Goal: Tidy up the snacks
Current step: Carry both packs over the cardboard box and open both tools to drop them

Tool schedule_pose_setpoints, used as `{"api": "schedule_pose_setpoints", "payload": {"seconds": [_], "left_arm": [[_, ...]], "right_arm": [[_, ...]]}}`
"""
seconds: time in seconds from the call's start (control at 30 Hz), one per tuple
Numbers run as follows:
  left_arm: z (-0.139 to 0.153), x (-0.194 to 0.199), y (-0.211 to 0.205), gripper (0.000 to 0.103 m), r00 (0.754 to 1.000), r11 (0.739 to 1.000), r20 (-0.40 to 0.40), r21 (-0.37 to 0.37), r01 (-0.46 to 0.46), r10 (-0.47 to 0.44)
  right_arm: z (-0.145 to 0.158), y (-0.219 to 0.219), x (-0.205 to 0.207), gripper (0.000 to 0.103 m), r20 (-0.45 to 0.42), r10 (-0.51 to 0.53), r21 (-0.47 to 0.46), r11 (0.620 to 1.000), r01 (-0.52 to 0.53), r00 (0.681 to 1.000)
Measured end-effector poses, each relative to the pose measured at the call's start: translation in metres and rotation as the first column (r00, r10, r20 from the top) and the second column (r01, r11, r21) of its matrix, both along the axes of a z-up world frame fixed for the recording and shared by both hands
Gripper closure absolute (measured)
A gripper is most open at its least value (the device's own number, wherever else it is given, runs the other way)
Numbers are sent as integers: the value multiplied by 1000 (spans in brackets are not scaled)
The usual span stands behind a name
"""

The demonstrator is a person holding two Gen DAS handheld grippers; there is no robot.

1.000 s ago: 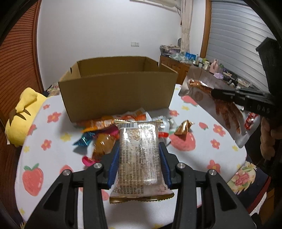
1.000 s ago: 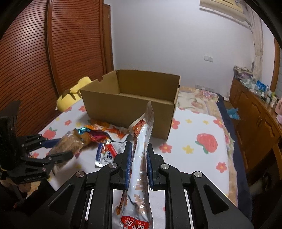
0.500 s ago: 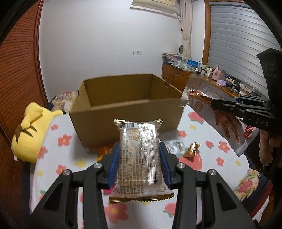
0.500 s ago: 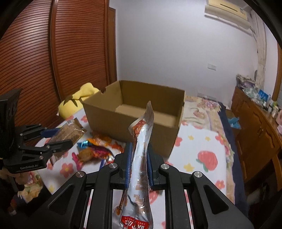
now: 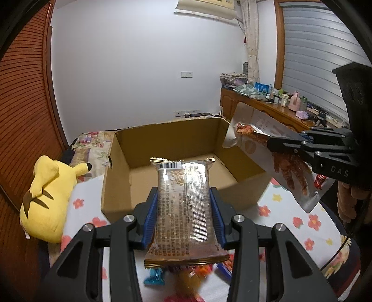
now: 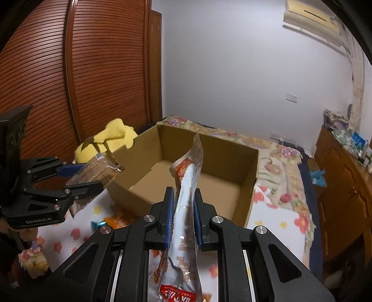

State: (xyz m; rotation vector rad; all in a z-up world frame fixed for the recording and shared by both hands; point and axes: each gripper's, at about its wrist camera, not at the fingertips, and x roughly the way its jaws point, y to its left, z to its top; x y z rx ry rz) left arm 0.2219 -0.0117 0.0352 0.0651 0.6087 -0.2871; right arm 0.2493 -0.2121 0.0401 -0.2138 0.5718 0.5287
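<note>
To my left a yellow plush toy with black-tipped ears lies on its side at the edge of the white cloth printed with flowers and strawberries, close against the ribbed wooden sliding doors. Beyond that cloth a floral bedspread reaches toward the plain white wall, which carries a light switch and a row of sockets low down. An air conditioner hangs high on the wall. To my right a wooden dresser holds a clutter of bottles and small items under a shuttered window with a pale curtain.
</note>
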Motion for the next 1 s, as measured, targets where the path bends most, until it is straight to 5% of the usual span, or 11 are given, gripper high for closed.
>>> {"api": "schedule_pose_setpoints", "payload": {"seconds": [0.43, 0.67, 1.0], "left_arm": [[-10, 72, -13, 62, 999, 998, -32, 69, 12, -10], [-18, 99, -19, 61, 997, 994, -79, 112, 17, -8], [-31, 112, -18, 59, 992, 991, -126, 130, 4, 13]], "right_arm": [[-9, 15, 84, 89, -8, 6, -43, 999, -6, 1000], [-33, 33, 98, 89, 59, -47, -243, 968, 60, 997], [-60, 44, 99, 89, 10, -7, -330, 944, 10, 1000]]}}
